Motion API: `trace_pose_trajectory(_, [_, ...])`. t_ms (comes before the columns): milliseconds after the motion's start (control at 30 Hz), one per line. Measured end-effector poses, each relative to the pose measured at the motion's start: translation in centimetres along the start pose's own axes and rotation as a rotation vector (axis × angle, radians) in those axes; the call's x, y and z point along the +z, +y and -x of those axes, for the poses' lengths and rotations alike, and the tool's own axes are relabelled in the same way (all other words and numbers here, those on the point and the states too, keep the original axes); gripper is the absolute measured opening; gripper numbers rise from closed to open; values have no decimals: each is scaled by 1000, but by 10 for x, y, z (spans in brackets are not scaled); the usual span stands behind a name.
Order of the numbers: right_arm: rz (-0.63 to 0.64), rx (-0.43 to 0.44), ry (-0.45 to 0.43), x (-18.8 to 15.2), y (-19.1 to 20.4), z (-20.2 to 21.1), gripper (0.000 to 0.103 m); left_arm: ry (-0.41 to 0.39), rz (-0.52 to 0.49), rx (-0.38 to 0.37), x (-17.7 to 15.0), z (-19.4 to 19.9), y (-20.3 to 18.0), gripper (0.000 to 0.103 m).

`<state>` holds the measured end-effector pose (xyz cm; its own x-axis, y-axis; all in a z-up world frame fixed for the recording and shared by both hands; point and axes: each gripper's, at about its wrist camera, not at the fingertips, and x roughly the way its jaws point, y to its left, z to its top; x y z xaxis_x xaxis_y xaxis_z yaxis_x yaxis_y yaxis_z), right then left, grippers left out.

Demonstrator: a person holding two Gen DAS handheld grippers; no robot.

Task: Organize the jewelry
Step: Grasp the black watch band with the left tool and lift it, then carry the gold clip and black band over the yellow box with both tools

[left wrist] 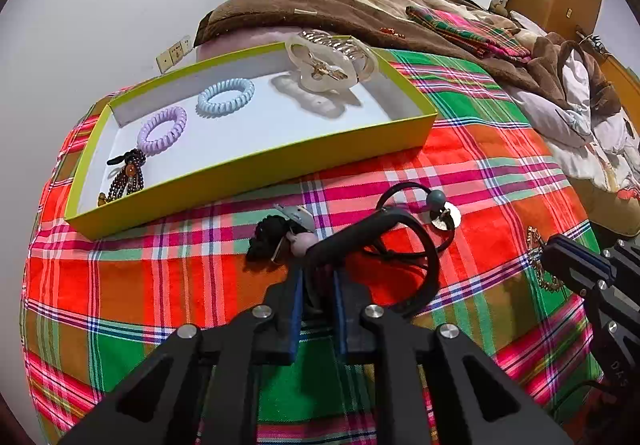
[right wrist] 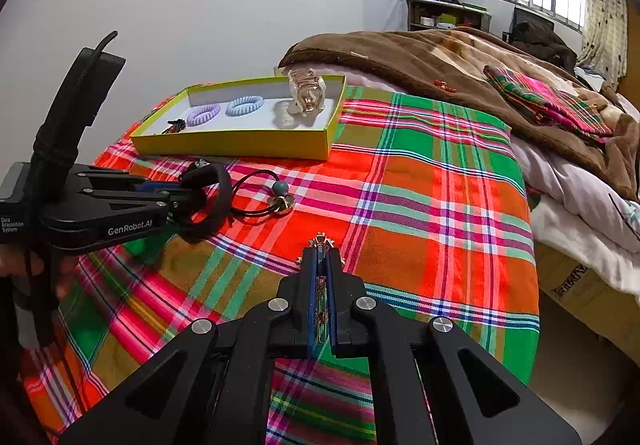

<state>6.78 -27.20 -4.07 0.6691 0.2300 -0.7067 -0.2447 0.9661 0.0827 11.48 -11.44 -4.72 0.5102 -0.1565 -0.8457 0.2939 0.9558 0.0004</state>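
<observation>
My left gripper is shut on a wide black band that loops up and to the right from its blue pads, just above the plaid cloth. The right wrist view shows that same gripper holding the black band. My right gripper is shut on a gold jewelled chain, whose end pokes out past the fingertips. A yellow-green box behind holds a lilac coil tie, a blue coil tie, a clear claw clip and a dark beaded piece.
On the cloth lie a black cord tie with a grey bead and gold discs and a black scrunchie with pale charms. Brown blankets and a folded plaid cloth are heaped behind. The bed edge drops off at right.
</observation>
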Motion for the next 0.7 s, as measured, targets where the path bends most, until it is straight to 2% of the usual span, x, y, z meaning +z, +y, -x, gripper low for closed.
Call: trace_pose_trajectory(700, [-31,-19,-48,3,5,16,4,-85,12,-46,-2,32,5,9])
